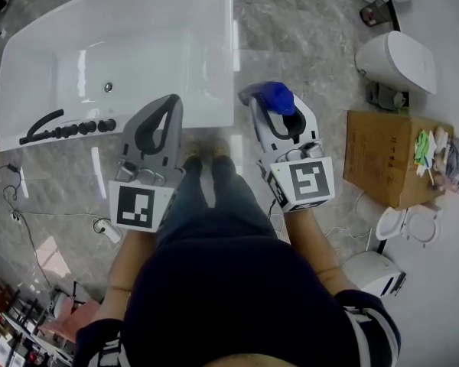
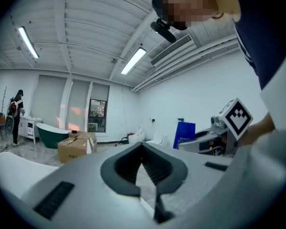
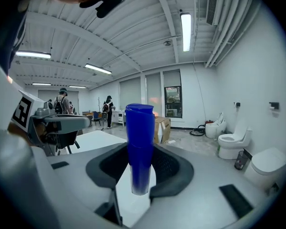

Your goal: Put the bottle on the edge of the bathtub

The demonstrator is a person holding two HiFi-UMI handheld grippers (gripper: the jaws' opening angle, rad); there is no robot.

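The blue bottle (image 1: 278, 97) stands upright between the jaws of my right gripper (image 1: 271, 104), which is shut on it. In the right gripper view the bottle (image 3: 139, 142) fills the middle, with both pads pressed on its sides. The white bathtub (image 1: 228, 52) lies ahead and to the left, its near rim just beyond both grippers. My left gripper (image 1: 170, 107) hangs over the tub's near edge, and its jaws meet at the tips with nothing in them. The left gripper view shows that gripper (image 2: 143, 149) aimed up at the room.
A black faucet set (image 1: 65, 128) sits on the tub's near left rim. A cardboard box (image 1: 386, 157) stands at the right, with toilets (image 1: 396, 58) beyond and near it. Cables (image 1: 23, 220) trail on the marble floor at the left. My feet (image 1: 210, 155) are at the tub's corner.
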